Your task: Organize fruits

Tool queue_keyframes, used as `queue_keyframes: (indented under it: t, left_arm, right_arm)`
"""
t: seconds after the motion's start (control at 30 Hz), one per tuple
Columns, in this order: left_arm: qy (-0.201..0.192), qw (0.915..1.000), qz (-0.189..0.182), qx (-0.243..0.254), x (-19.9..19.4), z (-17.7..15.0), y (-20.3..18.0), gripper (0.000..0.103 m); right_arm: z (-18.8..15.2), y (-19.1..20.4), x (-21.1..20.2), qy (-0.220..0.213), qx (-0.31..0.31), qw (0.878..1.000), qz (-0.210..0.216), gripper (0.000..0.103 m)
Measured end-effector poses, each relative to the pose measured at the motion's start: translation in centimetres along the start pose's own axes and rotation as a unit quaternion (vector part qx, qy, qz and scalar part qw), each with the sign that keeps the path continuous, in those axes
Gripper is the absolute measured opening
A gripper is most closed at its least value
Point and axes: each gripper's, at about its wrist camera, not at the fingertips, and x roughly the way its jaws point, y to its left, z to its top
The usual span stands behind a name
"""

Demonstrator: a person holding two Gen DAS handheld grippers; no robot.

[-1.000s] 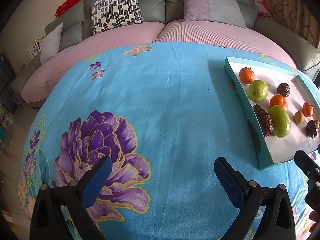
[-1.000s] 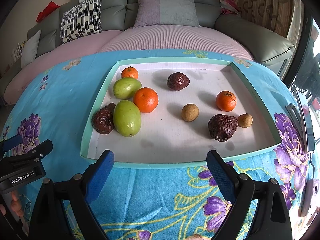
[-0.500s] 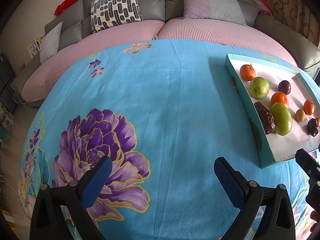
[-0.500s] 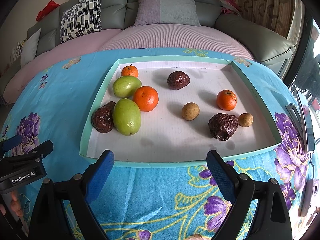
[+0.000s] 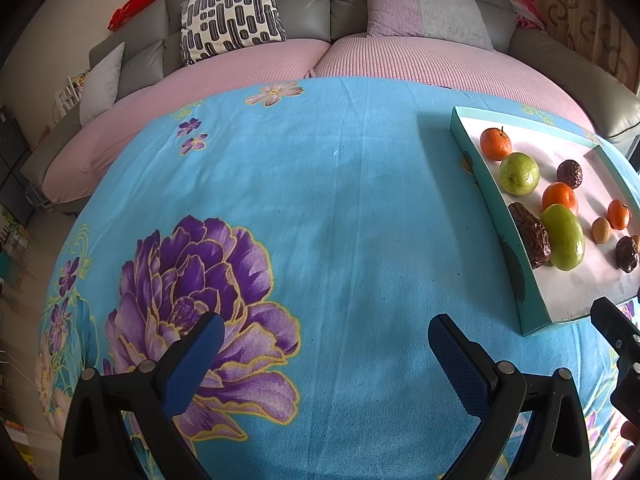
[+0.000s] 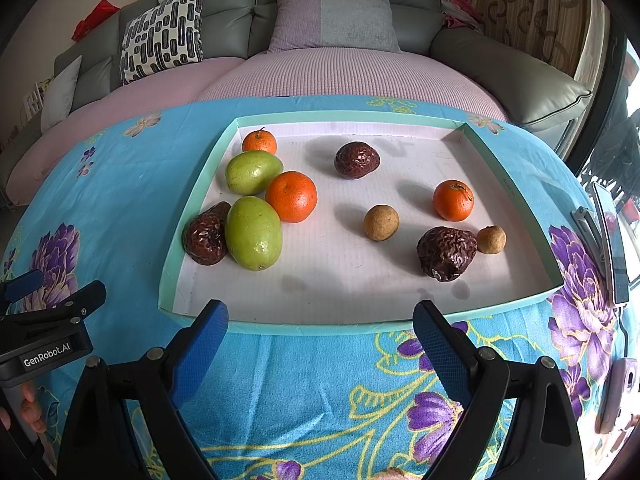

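In your left view, your left hand-held gripper (image 5: 322,340) is spread and empty; the tray (image 5: 524,280) is cut off at the frame edge. In your right view, your right hand-held gripper (image 6: 320,326) is spread before the tray (image 6: 320,326), fruits (image 6: 253,233) inside.

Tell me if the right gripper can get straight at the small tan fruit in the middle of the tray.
Probably yes. The right gripper is open, just short of the tray's near wall, and the tan fruit sits alone with bare floor around it. Only the low wall must be cleared.
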Motion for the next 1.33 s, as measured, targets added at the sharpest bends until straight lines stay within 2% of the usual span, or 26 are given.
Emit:
queue_keyframes:
  t: [1.33]
  left_arm:
    - [0.006, 1.0, -0.001, 0.0, 0.0, -0.15, 0.05, 0.103]
  right_arm:
    - [0.0, 0.08, 0.04, 0.001, -0.003, 1.0, -0.002, 0.094]
